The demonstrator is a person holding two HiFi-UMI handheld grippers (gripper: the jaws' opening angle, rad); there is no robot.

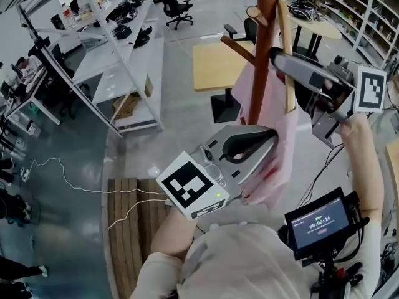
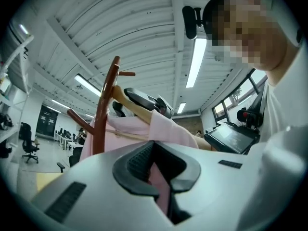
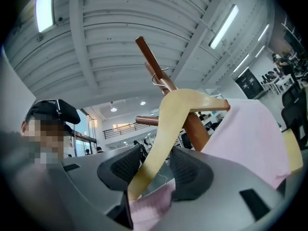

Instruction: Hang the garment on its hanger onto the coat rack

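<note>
Jaws of the right gripper (image 3: 154, 165) stand apart around the hanger (image 3: 168, 124), which slants up to the coat rack (image 3: 197, 129); the left gripper (image 2: 156, 170) pinches the garment (image 2: 163, 129).

A pale pink garment (image 1: 278, 157) drapes over a light wooden hanger (image 1: 285, 48), which tilts steeply against the reddish-brown coat rack (image 1: 267, 17). Its wire hook (image 3: 161, 77) lies against the post near the upper pegs.
</note>
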